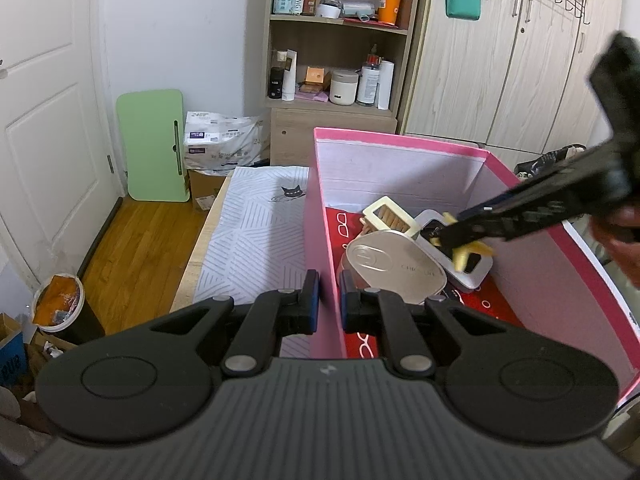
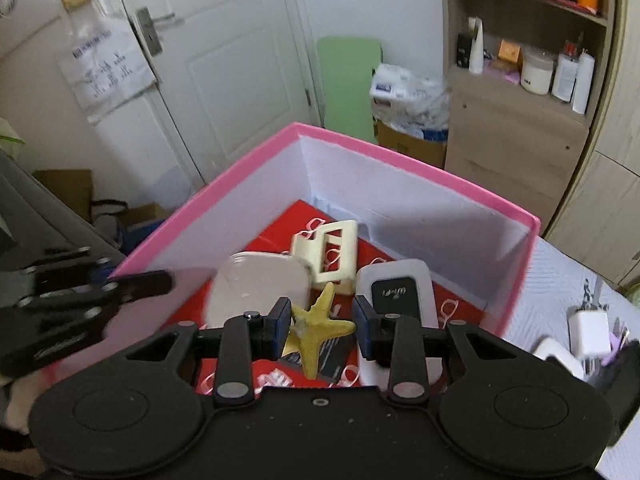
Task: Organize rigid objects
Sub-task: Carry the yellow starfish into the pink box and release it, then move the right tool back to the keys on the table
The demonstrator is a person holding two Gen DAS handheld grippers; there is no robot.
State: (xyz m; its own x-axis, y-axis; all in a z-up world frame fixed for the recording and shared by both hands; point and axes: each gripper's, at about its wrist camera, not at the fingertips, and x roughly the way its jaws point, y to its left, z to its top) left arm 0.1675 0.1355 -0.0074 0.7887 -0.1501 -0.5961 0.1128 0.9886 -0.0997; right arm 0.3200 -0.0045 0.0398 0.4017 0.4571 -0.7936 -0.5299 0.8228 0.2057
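A pink box [image 1: 400, 142] with a red patterned floor stands on the table; it also shows in the right wrist view [image 2: 400, 164]. Inside lie a grey oval tin [image 1: 396, 266], a cream hair clip [image 1: 390, 216] and a white device with a black screen [image 2: 394, 294]. My left gripper [image 1: 329, 300] straddles the box's left wall, fingers close on it. My right gripper [image 2: 322, 322] is open inside the box; a yellow starfish [image 2: 316, 326] sits between its fingers, touching the left pad only. The right gripper also shows in the left view [image 1: 460, 240].
A striped cloth with a cat print [image 1: 256, 224] covers the table left of the box. A white charger [image 2: 588, 330] and small items lie right of the box. A shelf unit [image 1: 340, 40], wardrobe, green board [image 1: 154, 144] and door stand behind.
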